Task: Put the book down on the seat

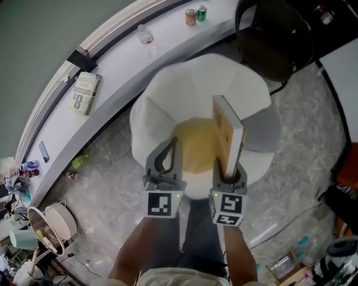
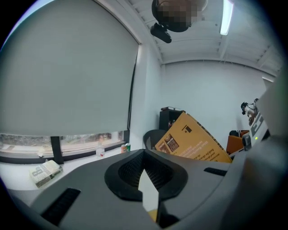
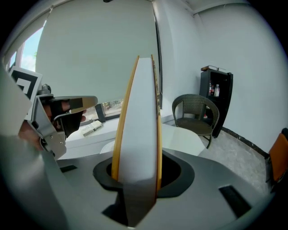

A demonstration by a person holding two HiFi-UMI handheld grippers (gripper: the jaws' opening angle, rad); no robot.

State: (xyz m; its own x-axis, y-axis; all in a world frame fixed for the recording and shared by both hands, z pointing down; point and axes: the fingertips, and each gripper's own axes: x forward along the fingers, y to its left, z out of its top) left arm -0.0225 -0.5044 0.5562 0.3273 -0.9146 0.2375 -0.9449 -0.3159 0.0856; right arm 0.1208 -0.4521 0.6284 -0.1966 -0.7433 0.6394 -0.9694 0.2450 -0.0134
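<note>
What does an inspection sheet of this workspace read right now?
Surface: yellow round seat cushion of white petal-backed armchair, bare.
Job's things: orange-covered book, upright on edge over the cushion.
Clutter: second book, clear bottle, two cans on the white curved ledge.
Grippers: right gripper shut on the book; left gripper shut, empty.
Cables: thin dark cord on speckled floor, lower left.
Surroundings: dark wicker chair.

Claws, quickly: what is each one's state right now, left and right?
Left claw: closed, nothing between its jaws.
Right claw: closed on the book, held upright on its edge.
</note>
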